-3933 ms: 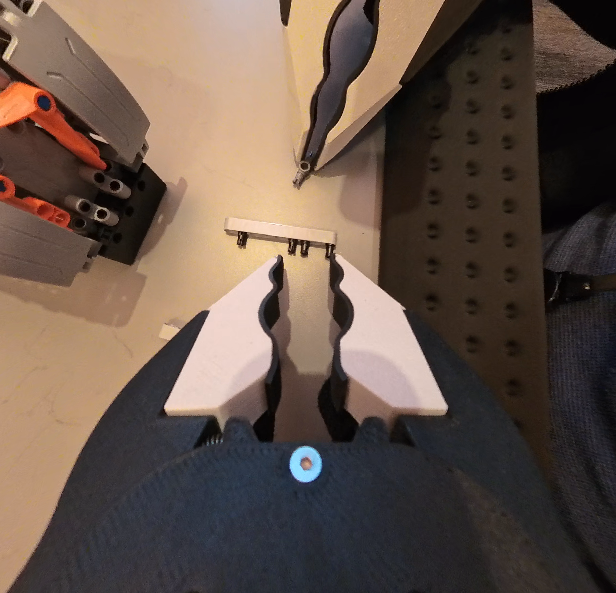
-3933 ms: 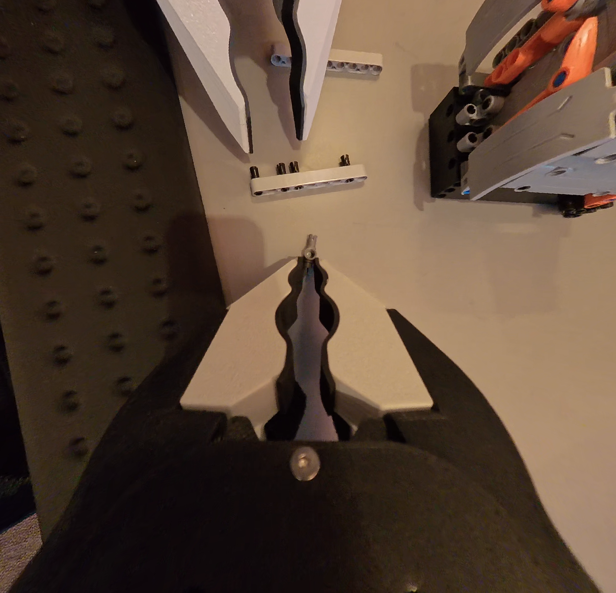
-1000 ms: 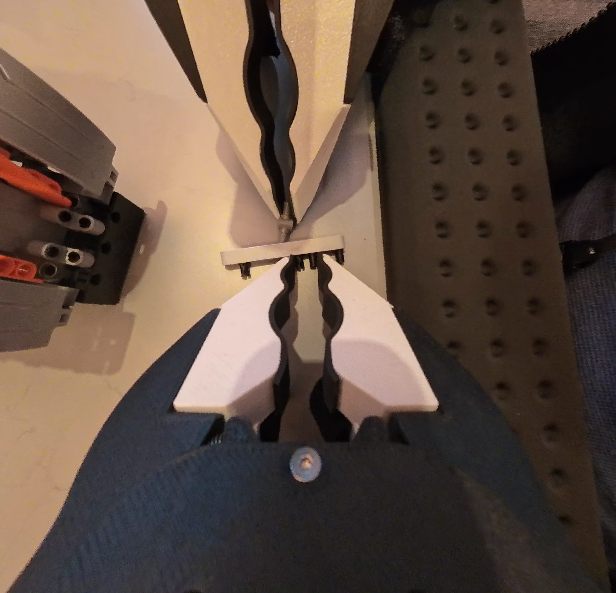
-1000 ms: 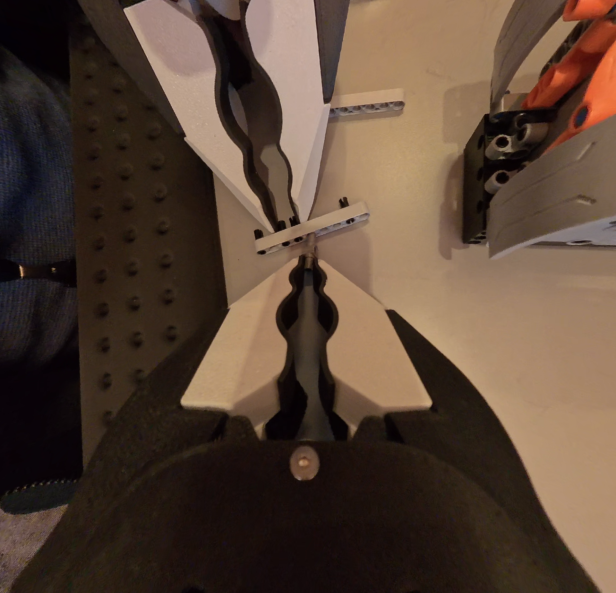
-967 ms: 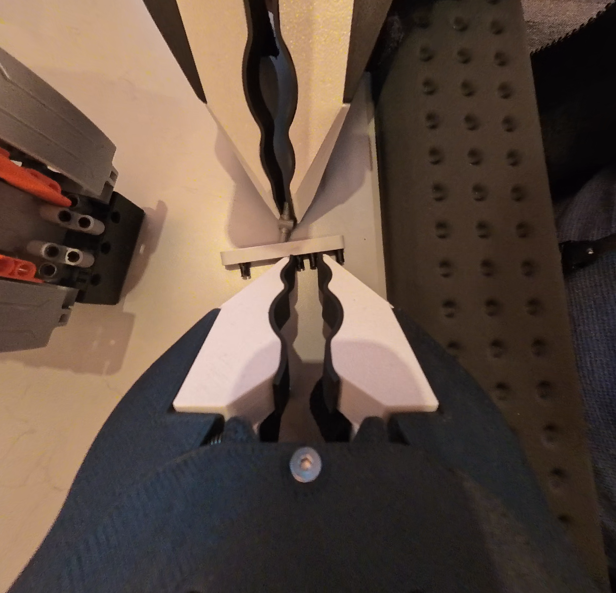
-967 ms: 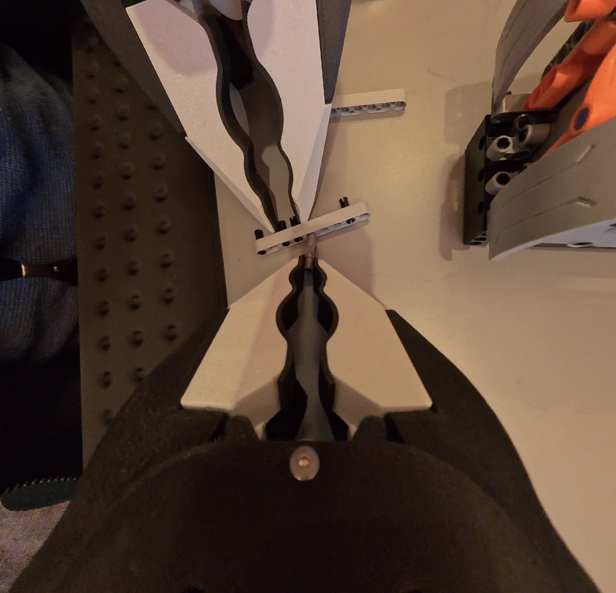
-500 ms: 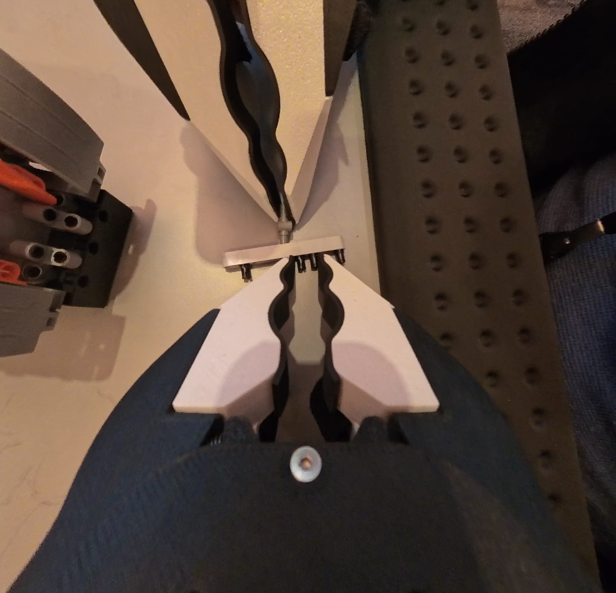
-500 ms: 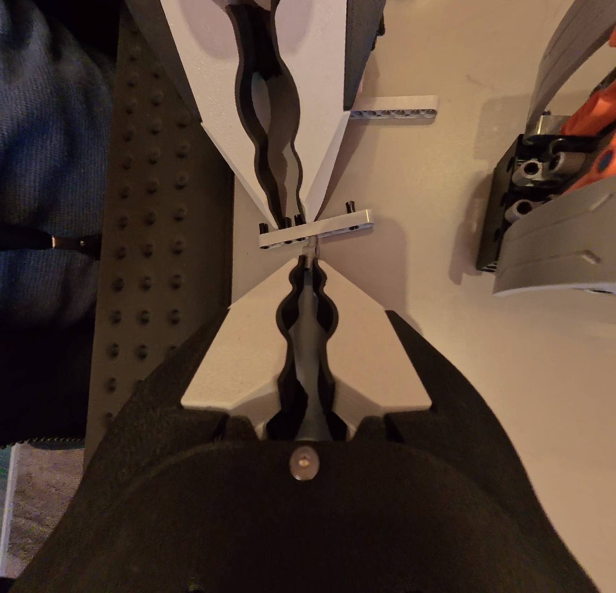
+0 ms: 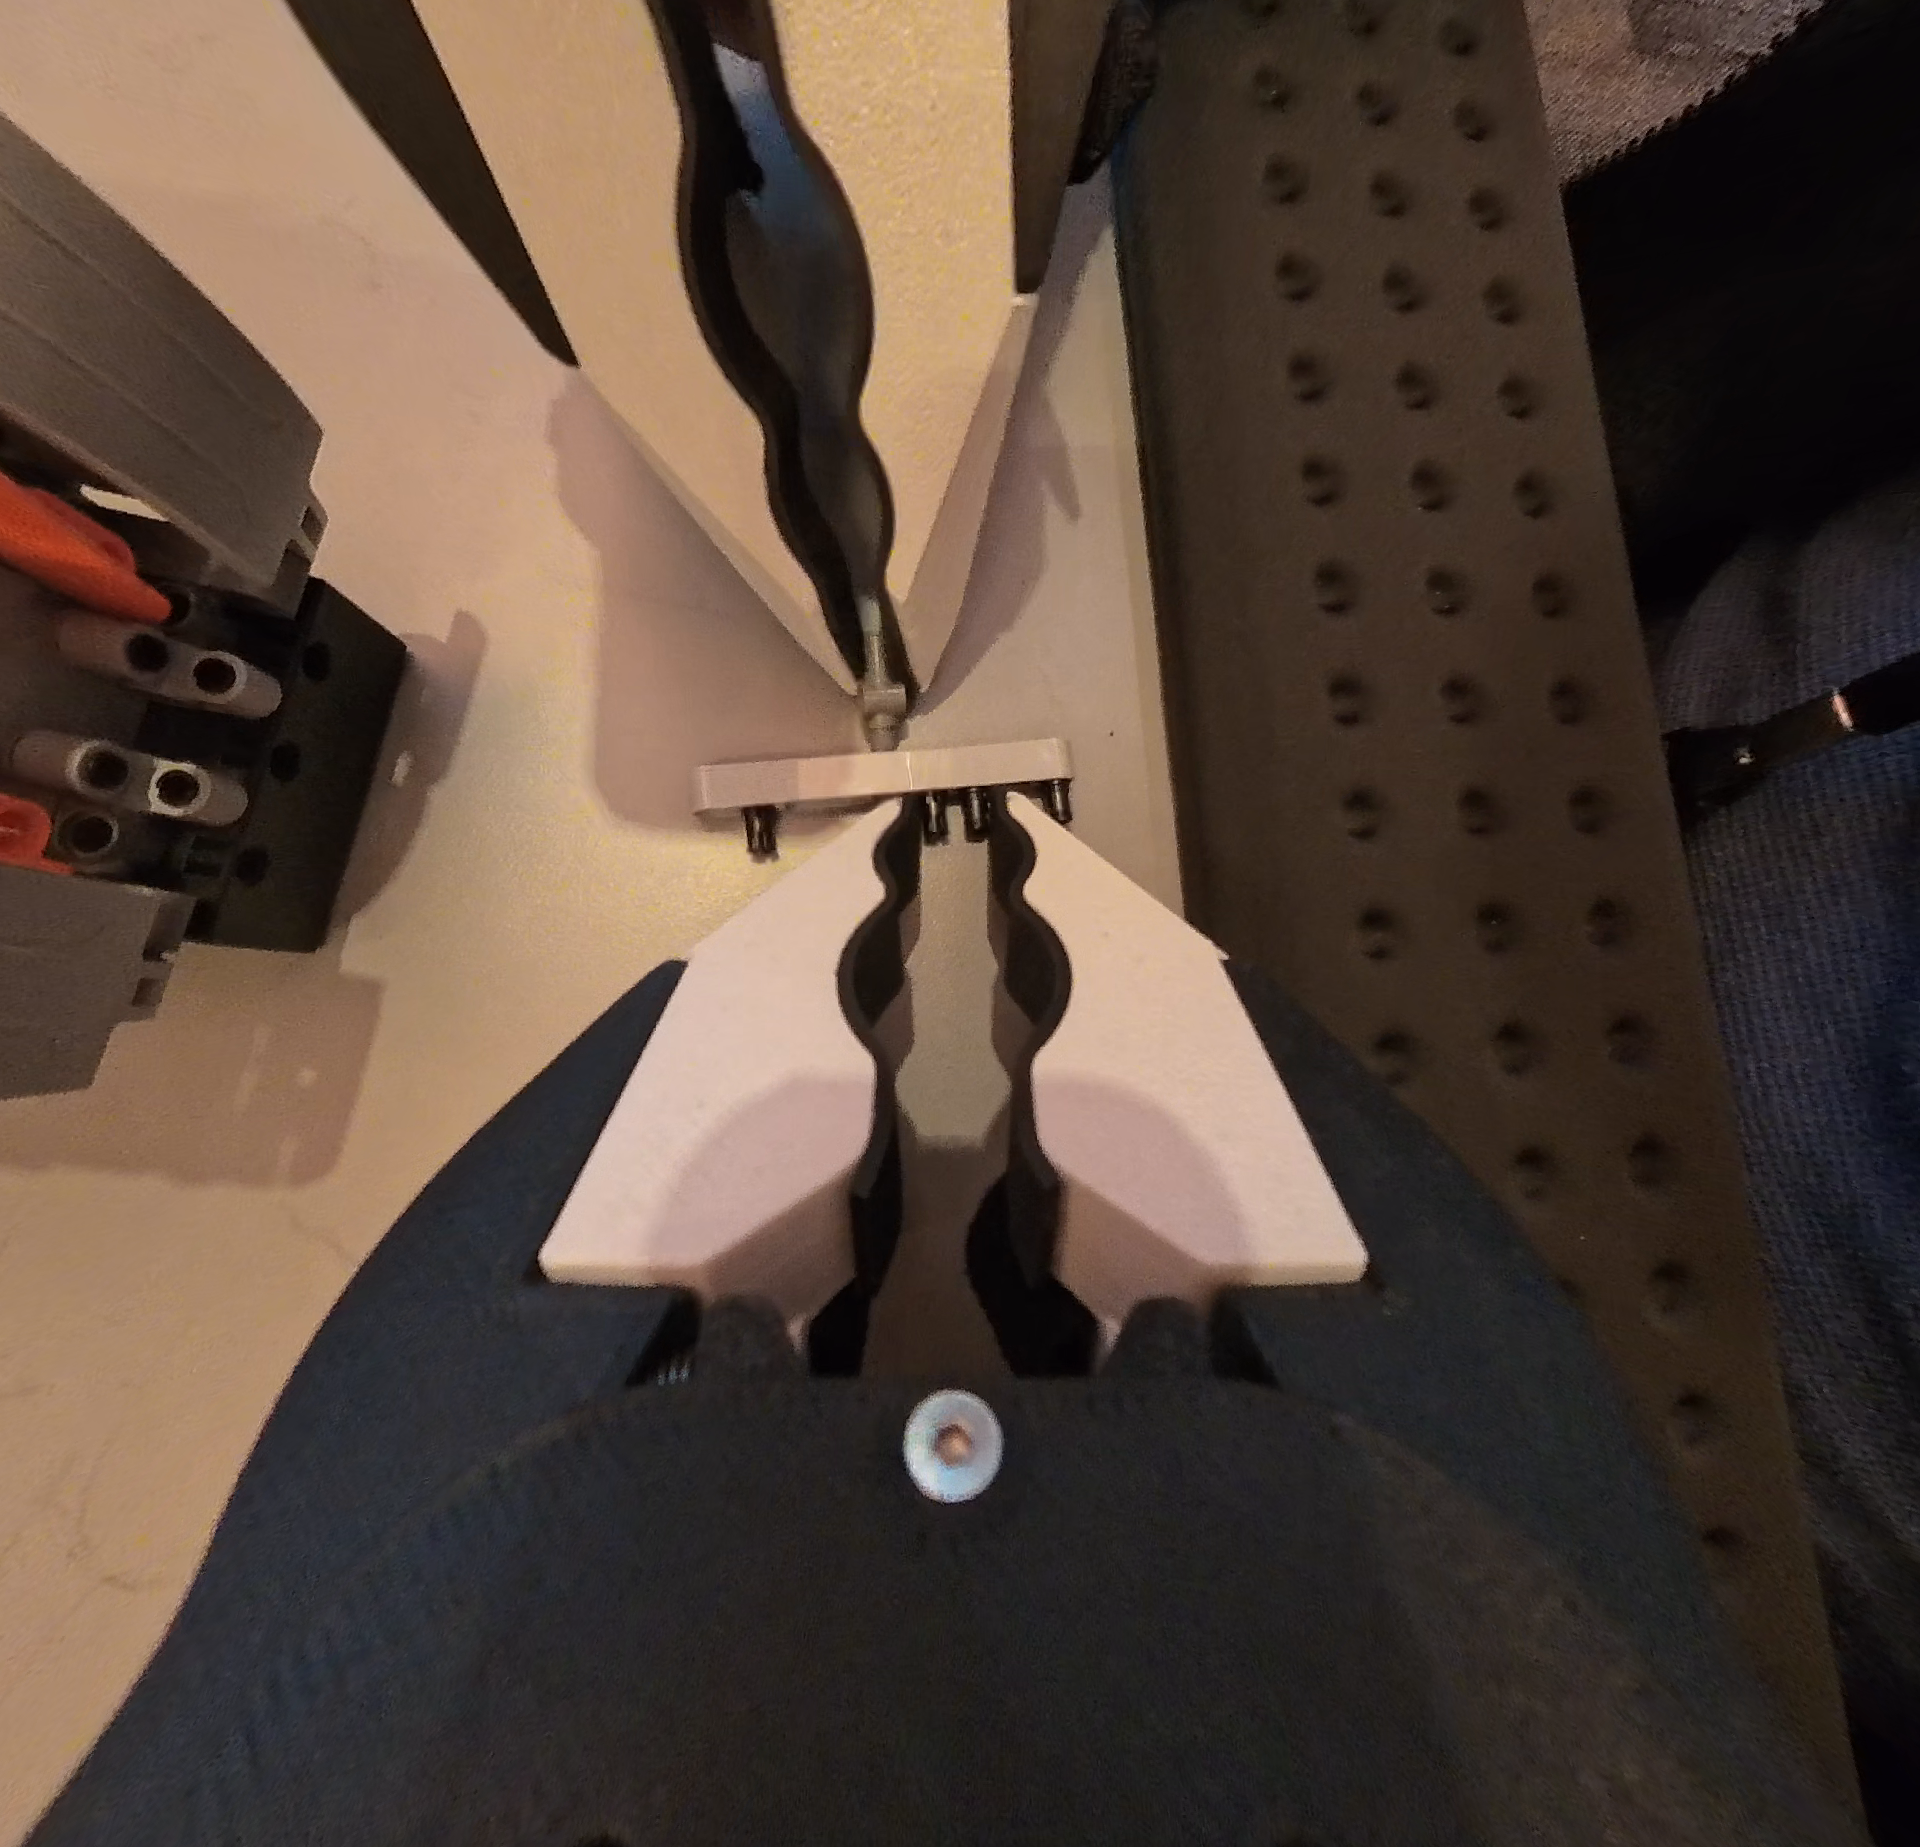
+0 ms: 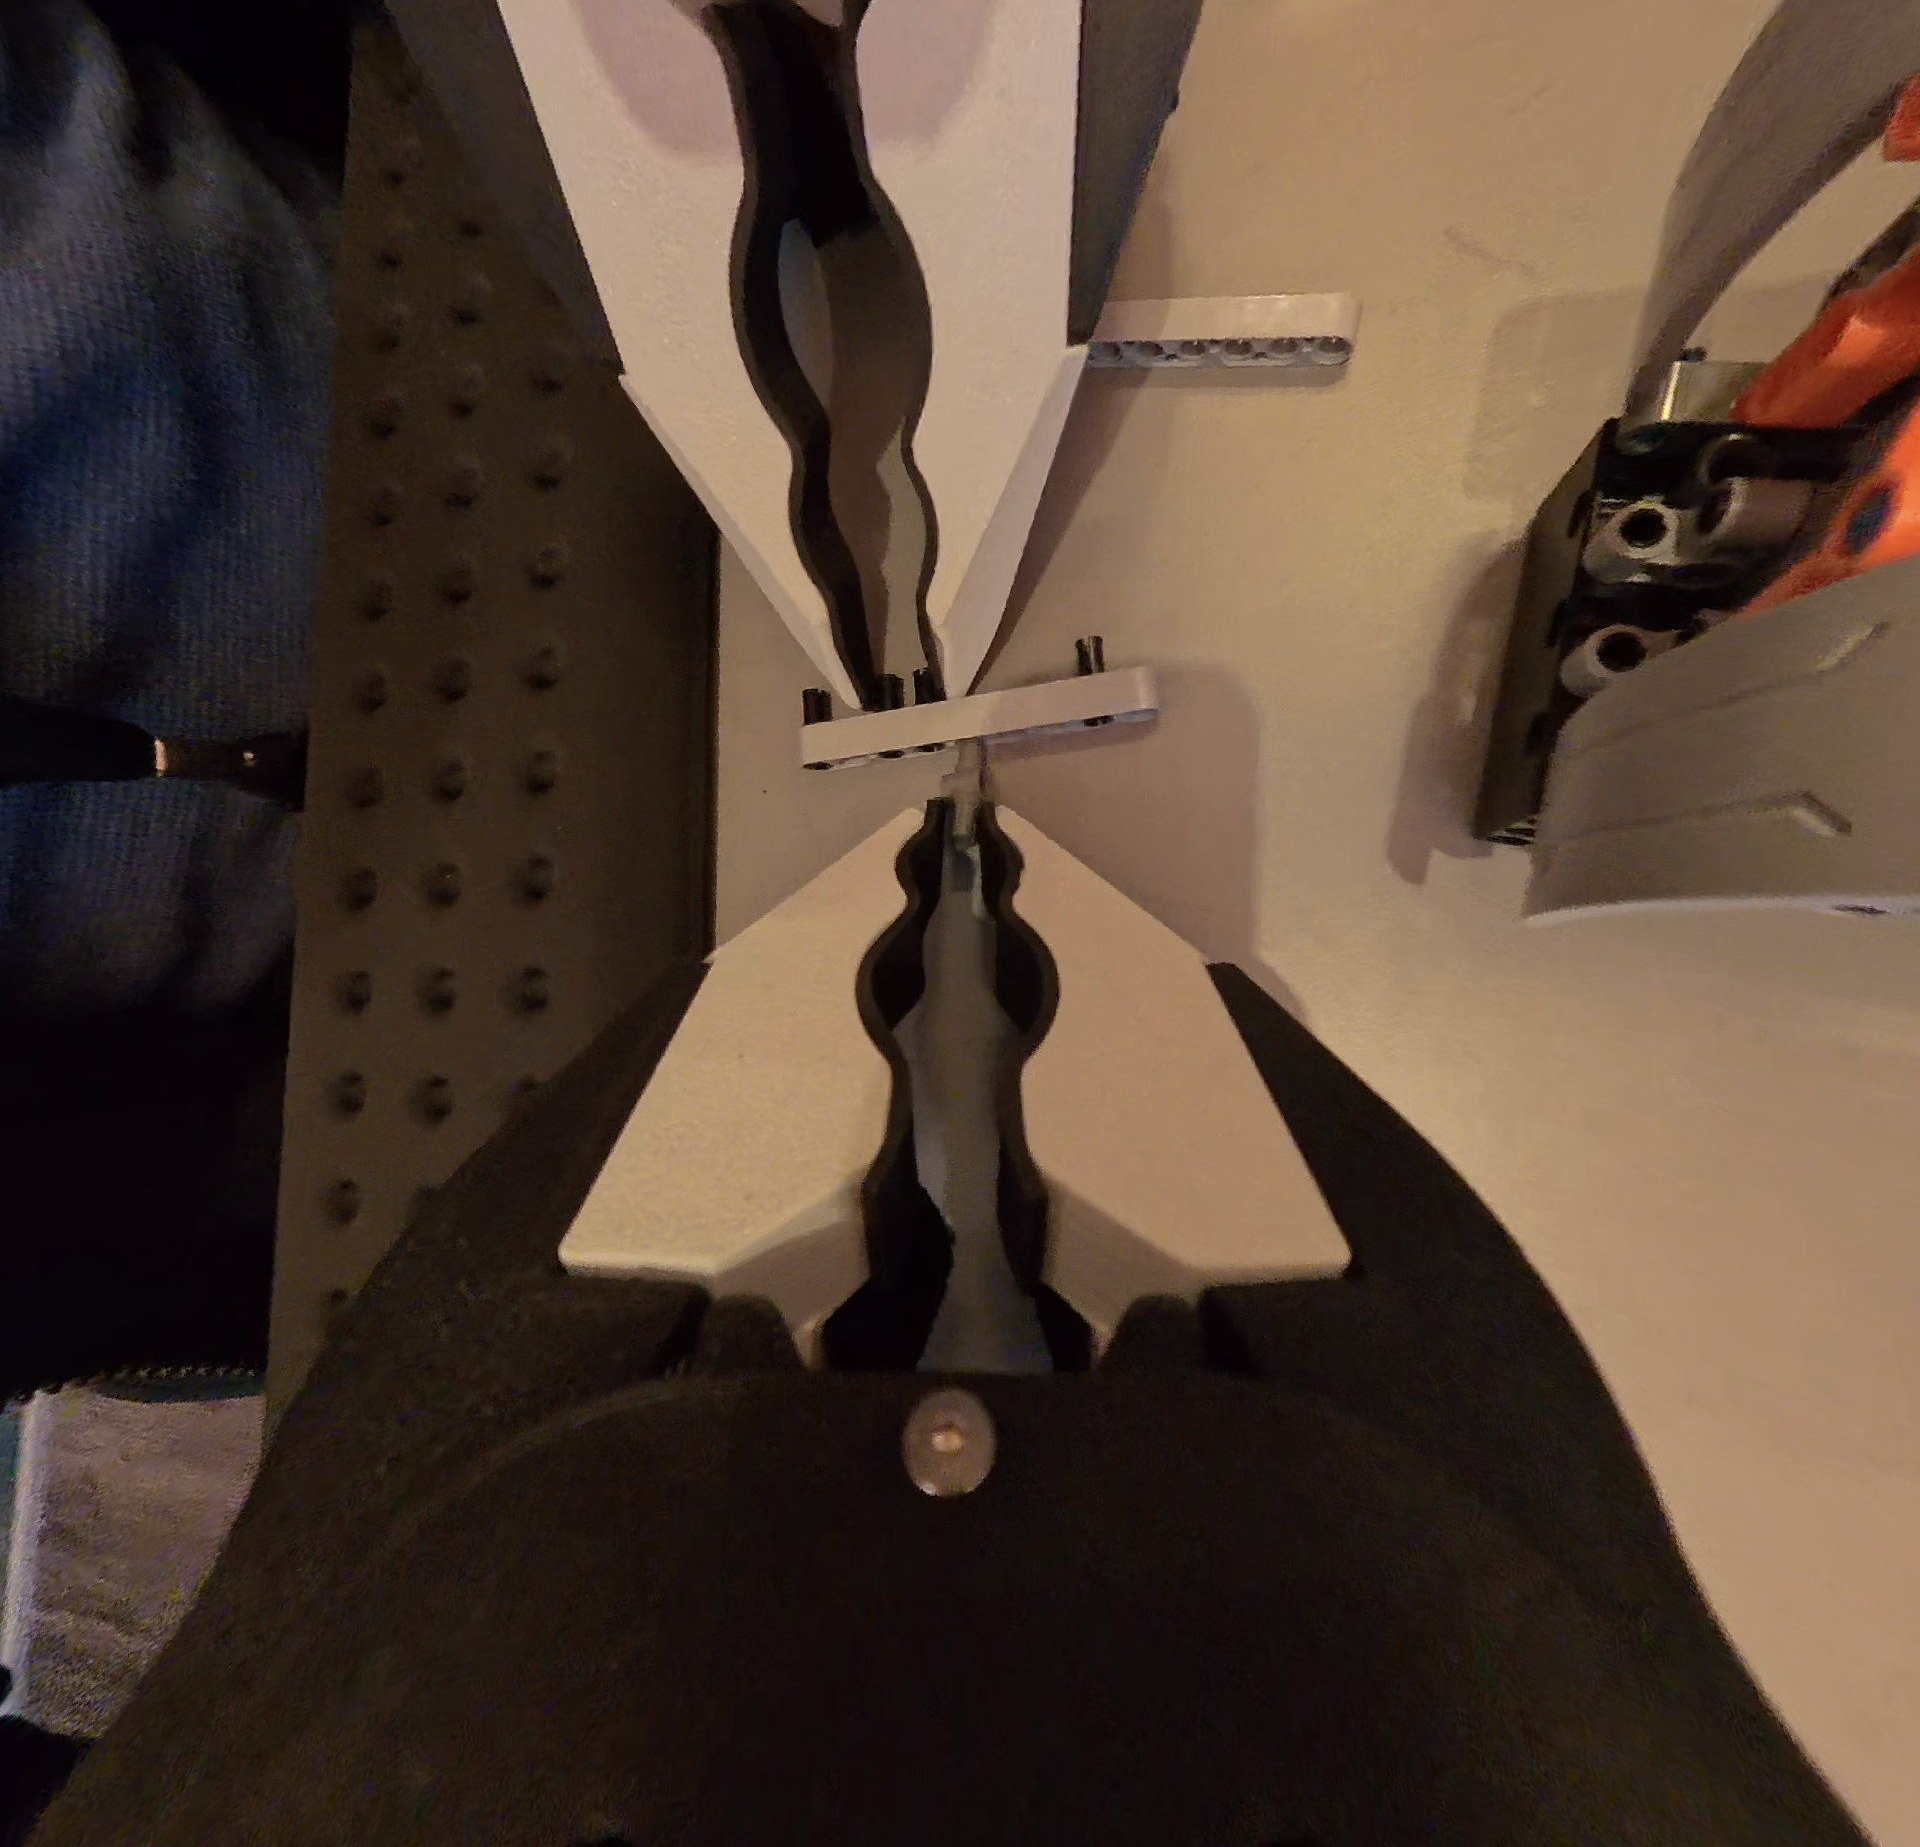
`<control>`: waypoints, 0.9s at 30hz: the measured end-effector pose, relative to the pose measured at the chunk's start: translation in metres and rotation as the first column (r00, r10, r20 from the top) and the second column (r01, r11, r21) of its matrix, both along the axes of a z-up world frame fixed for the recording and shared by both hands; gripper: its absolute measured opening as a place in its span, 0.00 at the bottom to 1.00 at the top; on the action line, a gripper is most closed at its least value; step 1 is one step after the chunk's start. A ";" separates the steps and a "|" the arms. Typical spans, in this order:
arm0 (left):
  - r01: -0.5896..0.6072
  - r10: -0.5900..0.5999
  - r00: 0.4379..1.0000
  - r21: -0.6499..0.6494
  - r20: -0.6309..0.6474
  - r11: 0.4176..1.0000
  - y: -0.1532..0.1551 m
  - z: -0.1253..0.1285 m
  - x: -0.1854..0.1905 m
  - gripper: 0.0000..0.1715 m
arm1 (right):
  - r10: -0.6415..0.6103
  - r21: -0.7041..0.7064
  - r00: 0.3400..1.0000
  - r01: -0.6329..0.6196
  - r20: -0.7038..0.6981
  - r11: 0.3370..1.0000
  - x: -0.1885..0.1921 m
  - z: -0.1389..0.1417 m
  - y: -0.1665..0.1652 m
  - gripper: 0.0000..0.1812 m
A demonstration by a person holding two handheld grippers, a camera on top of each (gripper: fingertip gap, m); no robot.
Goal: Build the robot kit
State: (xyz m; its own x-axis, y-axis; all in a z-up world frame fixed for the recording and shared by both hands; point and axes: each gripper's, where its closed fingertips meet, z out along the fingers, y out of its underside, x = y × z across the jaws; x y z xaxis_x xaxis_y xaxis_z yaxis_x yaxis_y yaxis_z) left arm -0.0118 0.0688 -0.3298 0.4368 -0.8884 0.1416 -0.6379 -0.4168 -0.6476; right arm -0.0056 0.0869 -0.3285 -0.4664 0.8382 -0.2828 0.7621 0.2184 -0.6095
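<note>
- Two grippers meet nose to nose over a white beam [image 9: 883,781] lying flat on the cream table [image 9: 260,1382], black pins along its one side.
- Left gripper [image 9: 956,826] has its jaws parted, tips straddling the middle two pins.
- Right gripper [image 10: 964,810] is clamped on a small grey pin [image 10: 962,781], whose tip touches the beam's plain side.
- Dark studded mat [image 9: 1403,550] runs just beside the beam's end (little room there); a grey-and-orange brick model [image 9: 156,706] sits well apart across open tabletop.
- Since four seconds ago the right gripper has closed in from clear of the beam; a second white beam [image 10: 1226,327] lies farther off.
</note>
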 end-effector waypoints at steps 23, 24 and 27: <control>-0.005 0.005 1.000 0.004 -0.014 1.000 0.000 0.000 -0.002 0.08 | -0.025 0.112 0.996 0.034 -0.081 0.993 0.005 0.005 0.008 0.06; -0.005 0.005 1.000 0.005 -0.015 1.000 0.000 0.000 -0.002 0.08 | -0.022 0.121 0.997 0.032 -0.080 0.992 0.006 0.004 0.008 0.05; 0.000 0.001 1.000 0.008 -0.015 1.000 0.000 0.000 -0.002 0.08 | -0.008 0.144 0.997 0.018 -0.071 0.989 0.007 -0.001 0.007 0.01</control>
State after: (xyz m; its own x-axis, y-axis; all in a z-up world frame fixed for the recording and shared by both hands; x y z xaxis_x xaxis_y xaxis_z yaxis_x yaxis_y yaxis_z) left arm -0.0135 0.0684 -0.3297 0.4393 -0.8892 0.1281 -0.6476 -0.4122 -0.6409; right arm 0.0013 0.0939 -0.3299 -0.4697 0.8739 -0.1251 0.7219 0.2986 -0.6242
